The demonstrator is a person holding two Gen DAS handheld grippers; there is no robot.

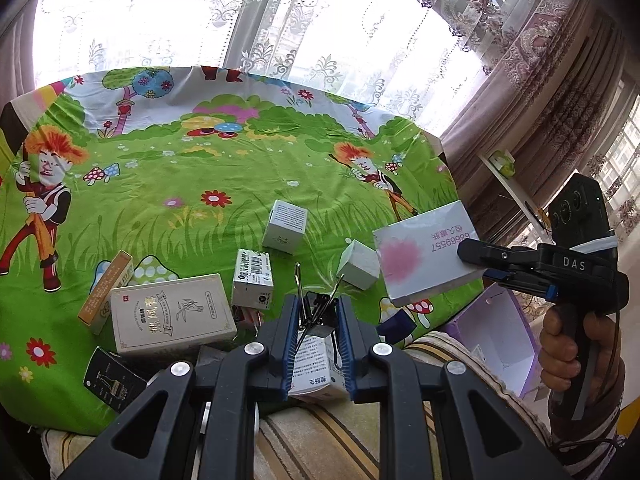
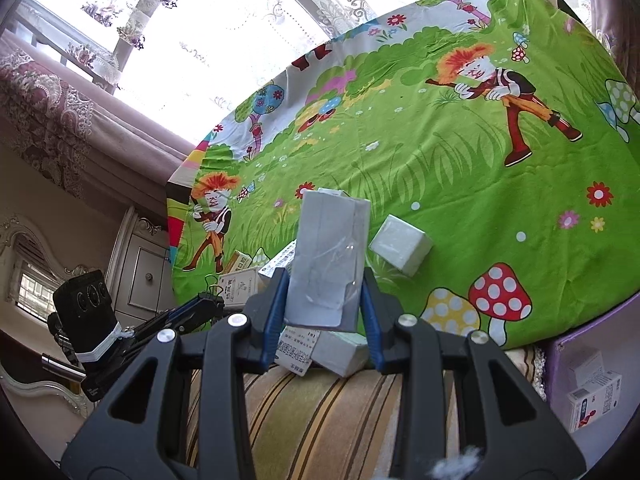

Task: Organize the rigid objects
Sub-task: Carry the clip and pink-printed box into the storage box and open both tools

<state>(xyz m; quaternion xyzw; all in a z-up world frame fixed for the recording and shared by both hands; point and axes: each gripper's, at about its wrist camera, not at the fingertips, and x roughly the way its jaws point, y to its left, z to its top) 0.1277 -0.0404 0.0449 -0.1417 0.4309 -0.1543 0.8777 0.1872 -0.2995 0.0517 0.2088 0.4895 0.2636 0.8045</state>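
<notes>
1. The left gripper (image 1: 316, 320) is clenched on a black binder clip (image 1: 320, 312), whose wire handles stick up and away between the blue pads
2. The right gripper (image 2: 326, 308) grasps a flat white box (image 2: 328, 256) by one end; in the left wrist view the same box (image 1: 424, 252) shows a pink blotch and printed digits, and it hangs in the air, tilted, over the right edge of the bed
3. A hand (image 1: 580, 344) holds the right gripper's black handle at the right of the left wrist view
4. The bed carries a green cartoon sheet (image 1: 240, 168) with mushrooms, flowers and red-haired figures
5. On the sheet lie several cartons: a small white cube box (image 1: 286, 226) towards the middle, a pale box (image 1: 358, 264) just beside the lifted box, a barcode box (image 1: 252, 278), a large cream box (image 1: 172, 312) with an orange box (image 1: 106, 292) touching its left side, and a black card pack (image 1: 112, 384) at the near edge
6. Another white carton with printed text (image 1: 316, 372) lies under the left gripper, on a striped cover (image 2: 320, 420) at the sheet's near edge
7. A purple open box (image 1: 500, 336) stands at the right, below the right gripper; in the right wrist view a small medicine carton (image 2: 592, 396) lies inside it
</notes>
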